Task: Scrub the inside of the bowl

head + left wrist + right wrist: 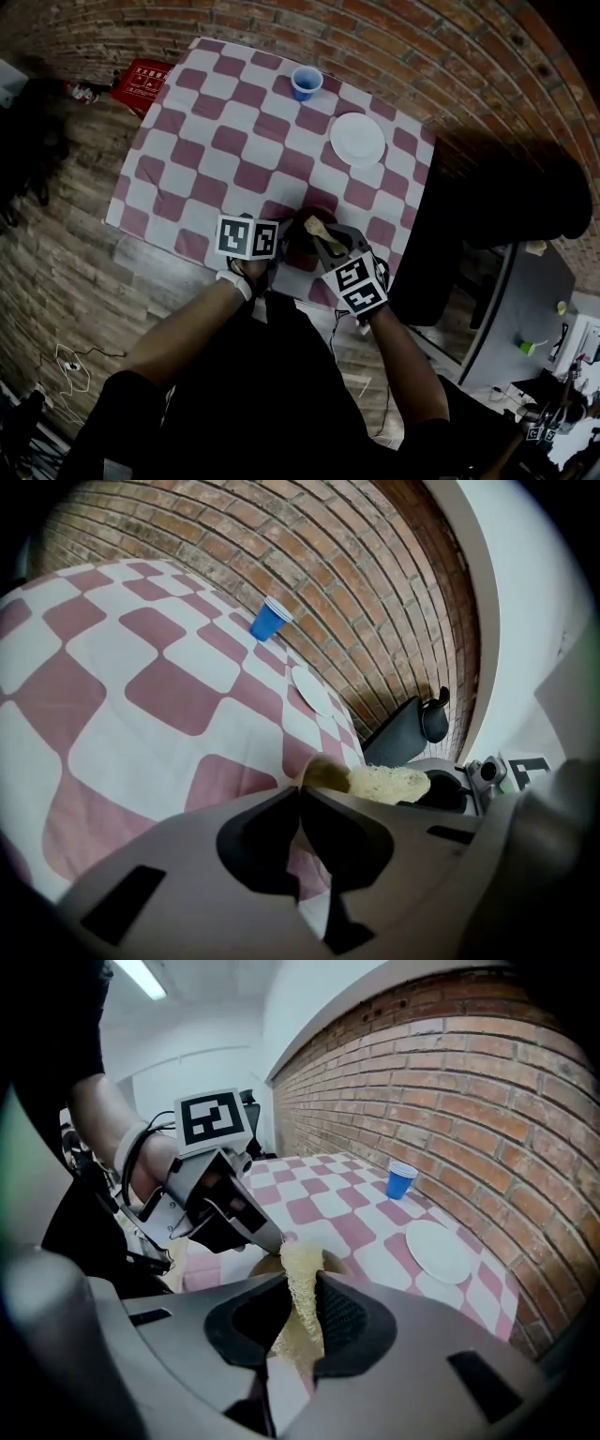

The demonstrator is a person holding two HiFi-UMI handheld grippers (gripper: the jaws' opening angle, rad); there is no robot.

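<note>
A brown bowl [302, 253] sits at the near edge of the checked tablecloth [225, 141]. My left gripper [279, 247] is shut on its rim, and in the left gripper view the jaws [300, 794] meet on the rim of the bowl [323, 771]. My right gripper [325, 242] is shut on a pale yellow scrubbing sponge [317, 228] whose tip rests inside the bowl. In the right gripper view the sponge [302, 1283] stands pinched between the jaws, with the left gripper [267, 1237] just beyond it at the bowl [330, 1262].
A blue cup [306, 82] stands at the far edge of the table, a white plate [357, 139] to its right. A black chair [525, 202] and a grey desk [539, 291] stand right of the table. A red item [141, 82] lies on the floor at left.
</note>
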